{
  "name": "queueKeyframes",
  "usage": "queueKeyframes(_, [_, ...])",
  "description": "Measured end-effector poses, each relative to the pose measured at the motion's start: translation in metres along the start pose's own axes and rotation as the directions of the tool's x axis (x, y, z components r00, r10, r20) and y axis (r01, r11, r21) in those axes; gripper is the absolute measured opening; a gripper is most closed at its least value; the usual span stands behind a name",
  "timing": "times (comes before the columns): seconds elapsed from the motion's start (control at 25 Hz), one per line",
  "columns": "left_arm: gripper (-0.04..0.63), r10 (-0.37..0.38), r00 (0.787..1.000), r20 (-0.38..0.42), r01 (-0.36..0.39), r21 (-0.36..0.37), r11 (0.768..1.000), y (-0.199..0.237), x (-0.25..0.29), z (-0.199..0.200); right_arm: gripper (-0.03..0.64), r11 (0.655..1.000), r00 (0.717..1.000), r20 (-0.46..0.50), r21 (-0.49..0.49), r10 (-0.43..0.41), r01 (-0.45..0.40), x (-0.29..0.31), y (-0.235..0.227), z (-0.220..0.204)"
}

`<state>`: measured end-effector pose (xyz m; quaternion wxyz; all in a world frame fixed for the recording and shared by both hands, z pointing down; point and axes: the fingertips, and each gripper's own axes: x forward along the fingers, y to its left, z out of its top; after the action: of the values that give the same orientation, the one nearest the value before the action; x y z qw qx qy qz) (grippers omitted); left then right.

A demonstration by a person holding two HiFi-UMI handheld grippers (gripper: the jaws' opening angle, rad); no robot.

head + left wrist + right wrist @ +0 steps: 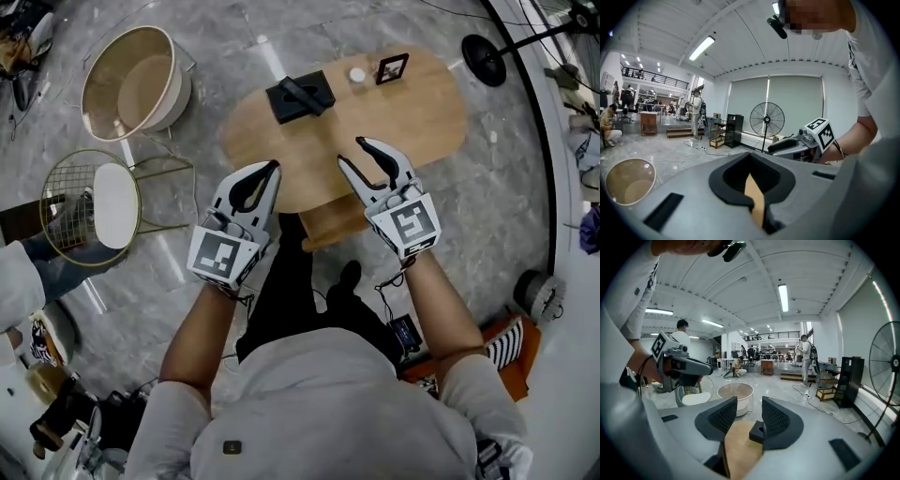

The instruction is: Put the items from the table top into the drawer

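A round beige tub [136,84] is set on the marble floor [225,37], just beside a wire-framed stool [103,202] with a white seat; a pedestal fan [766,119] is seen farther off.

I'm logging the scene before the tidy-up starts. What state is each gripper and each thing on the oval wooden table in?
Left gripper: shut, empty.
Right gripper: open, nothing between its jaws.
Black rectangular box: lying on the oval wooden table.
Small black picture frame: standing upright on the table.
Small white round object: resting on the table.
Wooden drawer below the table edge: seemingly pulled partly out.
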<state>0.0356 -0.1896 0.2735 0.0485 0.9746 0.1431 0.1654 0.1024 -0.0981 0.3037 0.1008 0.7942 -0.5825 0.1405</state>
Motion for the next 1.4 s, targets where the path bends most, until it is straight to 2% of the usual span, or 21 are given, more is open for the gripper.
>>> queueKeyframes(0.12, [0.009,0.003,0.999,-0.052,-0.005,-0.04,0.999,0.023,0.017,-0.035,0.2,1.0,0.999,-0.051,-0.026,0.002,-0.003,0.035,-0.009,-0.036])
queueKeyframes(0.24, [0.009,0.004,0.999,-0.049,-0.006,-0.036,0.999,0.047,0.04,-0.062,0.213,0.998,0.996,-0.084,-0.057,-0.003,-0.001,0.068,-0.022,-0.073])
queueKeyframes(0.36, [0.009,-0.002,0.995,-0.102,-0.003,-0.051,0.999,0.066,0.061,-0.099,0.223,0.996,0.993,-0.12,-0.084,-0.003,-0.007,0.103,-0.031,-0.111])
queueKeyframes(0.6, [0.009,-0.025,0.987,-0.161,0.013,-0.074,0.997,0.096,0.096,-0.168,0.239,0.991,0.98,-0.2,-0.131,0.007,-0.034,0.159,-0.04,-0.191])
queueKeyframes(0.76, [0.009,-0.042,0.983,-0.179,0.028,-0.082,0.996,0.11,0.115,-0.203,0.247,0.983,0.97,-0.241,-0.179,-0.015,-0.029,0.187,-0.049,-0.235])
queueKeyframes(0.92, [0.009,-0.064,0.985,-0.163,0.051,-0.082,0.995,0.113,0.129,-0.223,0.255,0.965,0.954,-0.292,-0.26,-0.06,-0.019,0.203,-0.056,-0.275])
queueKeyframes(1.16, [0.009,-0.083,0.978,-0.193,0.066,-0.093,0.994,0.124,0.145,-0.254,0.256,0.925,0.927,-0.348,-0.381,-0.137,-0.007,0.228,-0.077,-0.322])
queueKeyframes(1.28, [0.009,-0.089,0.972,-0.216,0.071,-0.088,0.994,0.124,0.153,-0.265,0.259,0.906,0.919,-0.364,-0.423,-0.154,-0.015,0.236,-0.086,-0.34])
queueKeyframes(1.4, [0.009,-0.096,0.976,-0.194,0.079,-0.093,0.993,0.121,0.156,-0.267,0.261,0.89,0.915,-0.368,-0.456,-0.167,-0.021,0.237,-0.086,-0.348])
